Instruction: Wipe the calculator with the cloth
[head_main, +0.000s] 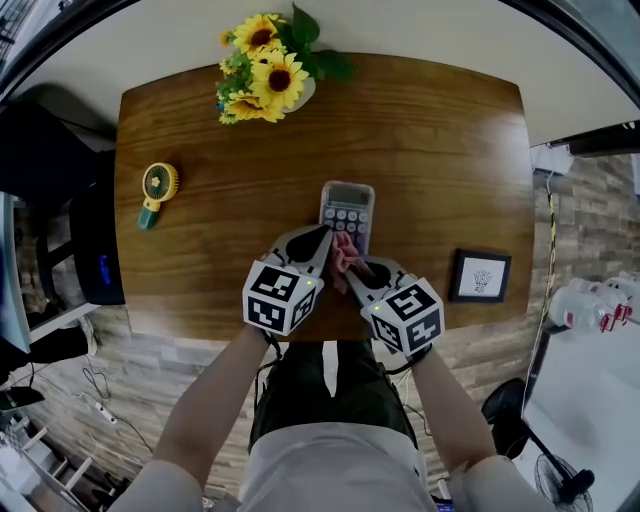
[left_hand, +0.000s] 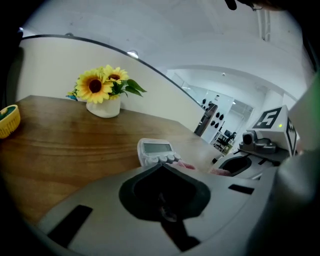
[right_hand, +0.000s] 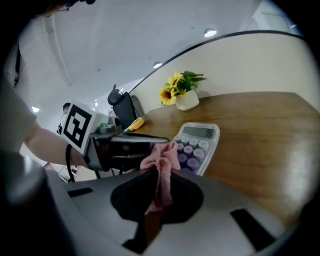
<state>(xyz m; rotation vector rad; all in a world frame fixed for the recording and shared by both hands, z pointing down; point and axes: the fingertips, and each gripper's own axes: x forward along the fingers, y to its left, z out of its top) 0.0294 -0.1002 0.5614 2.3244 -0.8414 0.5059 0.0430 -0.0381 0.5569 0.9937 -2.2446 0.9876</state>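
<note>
The white calculator (head_main: 346, 213) with lilac keys lies near the table's front edge, display end away from me. My right gripper (head_main: 349, 267) is shut on a crumpled pink cloth (head_main: 342, 254), which rests over the calculator's near end. In the right gripper view the cloth (right_hand: 161, 162) sticks up from between the jaws, just short of the calculator (right_hand: 198, 142). My left gripper (head_main: 322, 238) is shut, and its tip sits at the calculator's near left corner. In the left gripper view the calculator (left_hand: 156, 150) lies just beyond the closed jaw tips, with a bit of cloth (left_hand: 186, 165) to the right.
On the wooden table (head_main: 430, 150), a vase of sunflowers (head_main: 265, 75) stands at the back left. A yellow-green handheld fan (head_main: 157, 190) lies at the left. A small framed picture (head_main: 481, 275) lies at the front right. A dark chair (head_main: 60, 210) stands left of the table.
</note>
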